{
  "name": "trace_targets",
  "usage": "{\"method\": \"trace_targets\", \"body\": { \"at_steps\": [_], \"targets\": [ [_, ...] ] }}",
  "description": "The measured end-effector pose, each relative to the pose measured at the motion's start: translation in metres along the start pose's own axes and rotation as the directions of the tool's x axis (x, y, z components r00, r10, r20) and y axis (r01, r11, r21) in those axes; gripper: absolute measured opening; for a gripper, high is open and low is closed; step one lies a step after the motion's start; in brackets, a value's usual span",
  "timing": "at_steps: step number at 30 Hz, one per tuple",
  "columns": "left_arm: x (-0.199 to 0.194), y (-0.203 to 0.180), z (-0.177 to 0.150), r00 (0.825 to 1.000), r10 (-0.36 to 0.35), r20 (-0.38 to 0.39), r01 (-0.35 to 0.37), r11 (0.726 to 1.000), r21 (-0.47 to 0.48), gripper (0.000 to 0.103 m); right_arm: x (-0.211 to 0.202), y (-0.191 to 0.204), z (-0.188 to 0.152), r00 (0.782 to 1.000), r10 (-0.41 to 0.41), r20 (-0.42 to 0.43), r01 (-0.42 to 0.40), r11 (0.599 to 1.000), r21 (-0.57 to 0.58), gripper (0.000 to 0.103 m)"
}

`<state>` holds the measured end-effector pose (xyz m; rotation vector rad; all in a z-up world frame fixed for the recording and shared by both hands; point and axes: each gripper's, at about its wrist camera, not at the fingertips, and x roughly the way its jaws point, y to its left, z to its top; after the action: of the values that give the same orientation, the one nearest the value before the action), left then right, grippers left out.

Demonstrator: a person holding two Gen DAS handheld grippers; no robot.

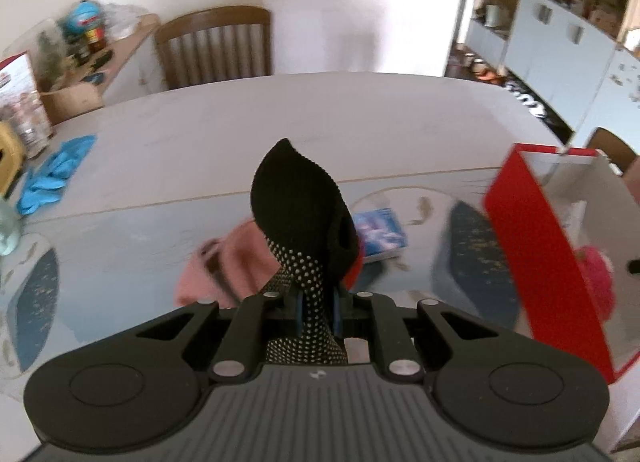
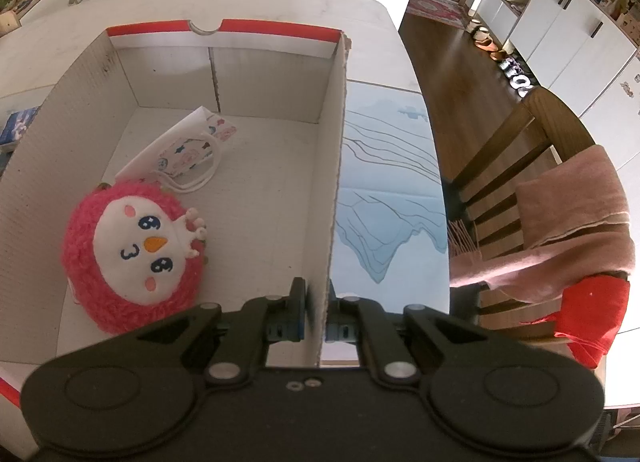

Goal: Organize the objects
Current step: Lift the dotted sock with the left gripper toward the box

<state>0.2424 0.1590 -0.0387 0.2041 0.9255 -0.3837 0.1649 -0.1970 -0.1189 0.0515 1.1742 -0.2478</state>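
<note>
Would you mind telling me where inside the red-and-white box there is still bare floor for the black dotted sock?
Inside the box, the floor is bare along the right wall and back wall, right of the patterned pouch. The left front is crowded by the pink plush bird. The left gripper grips the sock.

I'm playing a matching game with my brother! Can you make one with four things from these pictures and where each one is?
Things:
1. black sock
2. pink plush
3. blue gloves
4. box wall

Places:
A. lying on the table, far left
B. pinched in the right gripper
C. inside the box
D. pinched in the left gripper

Pairs: 1-D, 2-C, 3-A, 4-B
</note>
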Motion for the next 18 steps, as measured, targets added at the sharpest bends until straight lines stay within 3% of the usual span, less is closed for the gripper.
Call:
{"method": "trace_targets", "body": {
  "at_steps": [10,18],
  "targets": [
    [-0.026,-0.066,0.028,0.988,-0.144,0.049,0.136,0.981,0.138,0.009,0.000,0.001,-0.002,1.000,0.002,0.007,-0.002,1.000,-0.011,0.005],
    [-0.039,-0.143,0.058,0.957,-0.288,0.043,0.262,0.915,0.305,0.009,-0.002,0.002,-0.003,1.000,0.003,0.010,-0.003,1.000,-0.016,0.005]
  ]
}}
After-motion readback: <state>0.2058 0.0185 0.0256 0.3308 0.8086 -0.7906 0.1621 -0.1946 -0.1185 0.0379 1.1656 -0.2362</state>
